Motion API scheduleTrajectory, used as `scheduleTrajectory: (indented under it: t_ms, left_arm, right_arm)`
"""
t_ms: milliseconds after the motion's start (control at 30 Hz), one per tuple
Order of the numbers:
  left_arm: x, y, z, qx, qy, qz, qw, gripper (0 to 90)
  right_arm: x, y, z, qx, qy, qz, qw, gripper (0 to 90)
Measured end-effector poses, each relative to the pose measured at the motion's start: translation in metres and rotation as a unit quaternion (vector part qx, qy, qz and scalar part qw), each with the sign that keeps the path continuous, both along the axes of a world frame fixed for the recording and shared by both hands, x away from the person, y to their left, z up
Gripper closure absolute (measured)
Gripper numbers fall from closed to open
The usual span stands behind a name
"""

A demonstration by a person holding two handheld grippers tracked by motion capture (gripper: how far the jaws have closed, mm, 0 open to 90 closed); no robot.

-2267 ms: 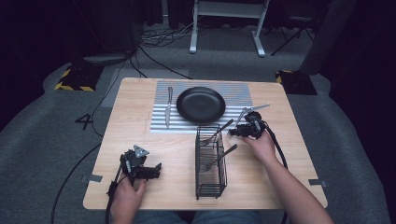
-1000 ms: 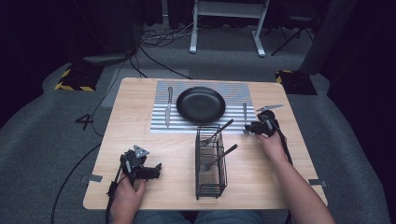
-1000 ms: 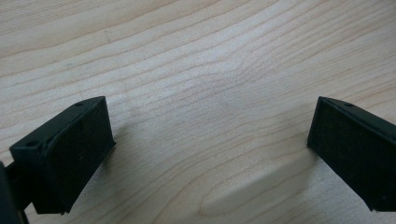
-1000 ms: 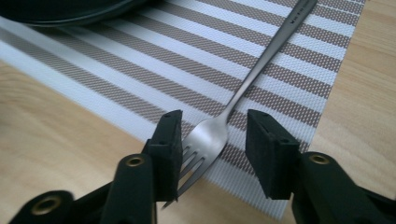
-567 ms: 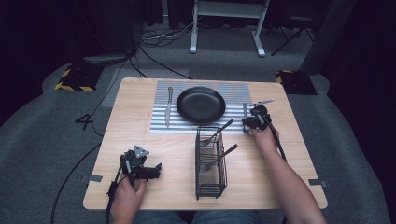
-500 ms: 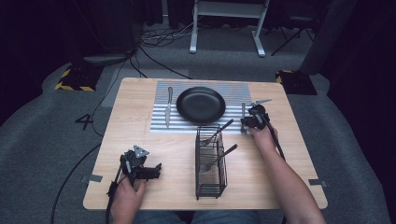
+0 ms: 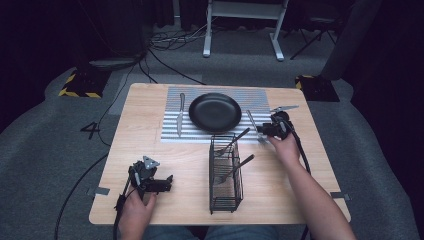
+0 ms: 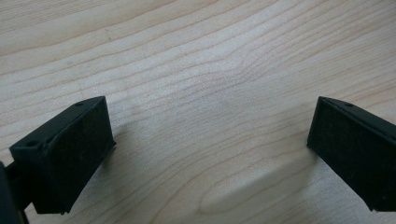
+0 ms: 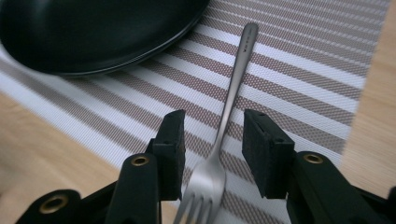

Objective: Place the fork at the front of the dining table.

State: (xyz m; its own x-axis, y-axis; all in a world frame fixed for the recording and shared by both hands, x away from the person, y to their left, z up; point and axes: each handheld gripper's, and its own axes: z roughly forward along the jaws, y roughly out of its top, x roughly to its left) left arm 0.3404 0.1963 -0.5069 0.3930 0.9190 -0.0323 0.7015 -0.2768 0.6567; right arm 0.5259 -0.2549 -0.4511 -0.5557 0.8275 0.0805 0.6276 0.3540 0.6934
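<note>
A person sits at a wooden tabletop [image 7: 150, 150], holding a two-jaw gripper in each hand. The work in hand appears to be laying cutlery beside a black plate [image 7: 215, 111] on a striped placemat [image 7: 170, 131].

The right gripper [image 9: 212, 140] sits at the right edge of the placemat. Its jaws have just been opening, and they now stand released on either side of a fork [image 9: 223, 126], with a clear gap on both sides of the neck. The fork lies flat on the placemat, just right of the plate, handle pointing to the far side and tines toward the person.

To finish this step well, the gripper should probably lift straight up and away, keeping the jaws apart, so neither pad drags the fork askew.

The fork is slim, plain brushed steel, with a narrow handle bearing a small stamped mark near its end, widening at the neck into the tines.

The left gripper [image 8: 205, 149] rests near the front left of the tabletop, jaws wide apart over bare wood, holding nothing.

A black wire caddy [image 7: 226, 172] stands between the hands with more cutlery in it. A knife [image 7: 180, 114] lies left of the plate.
</note>
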Motion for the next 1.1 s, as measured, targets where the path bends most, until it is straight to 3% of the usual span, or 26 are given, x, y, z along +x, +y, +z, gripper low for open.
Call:
scheduleTrajectory:
  t_ms: [67,133,267,367,500,667,733,867,1100]
  left_arm:
    - [0.0,0.0,0.0,0.0,0.0,0.0,1.0,0.3]
    - [0.0,0.0,0.0,0.0,0.0,0.0,1.0,0.2]
    - [0.0,0.0,0.0,0.0,0.0,0.0,1.0,0.3]
    - [0.0,0.0,0.0,0.0,0.0,0.0,1.0,0.2]
    - [0.0,0.0,0.0,0.0,0.0,0.0,1.0,0.2]
    - [0.0,0.0,0.0,0.0,0.0,0.0,1.0,0.2]
    - [0.0,0.0,0.0,0.0,0.0,0.0,1.0,0.3]
    - [0.0,0.0,0.0,0.0,0.0,0.0,1.0,0.2]
    - [0.0,0.0,0.0,0.0,0.0,0.0,1.0,0.3]
  right_arm:
    - [-0.018,-0.009,0.011,-0.012,-0.002,0.019,0.9997,57.1]
    - [-0.023,-0.01,0.013,-0.018,0.009,0.025,0.9995,57.0]
    - [-0.04,-0.013,0.009,-0.038,0.026,0.063,0.9969,58.4]
    - [-0.044,-0.008,0.0,-0.076,0.03,0.081,0.9934,60.2]
    - [-0.04,-0.002,-0.012,-0.079,0.049,0.073,0.993,63.5]
    - [-0.034,0.004,-0.019,-0.062,0.054,0.067,0.9944,67.2]
    - [-0.03,0.011,-0.021,-0.049,0.048,0.063,0.9956,67.4]
    - [-0.024,0.019,-0.022,-0.044,0.044,0.064,0.996,67.2]
    - [0.001,0.028,-0.026,-0.024,0.038,0.016,0.9989,66.0]
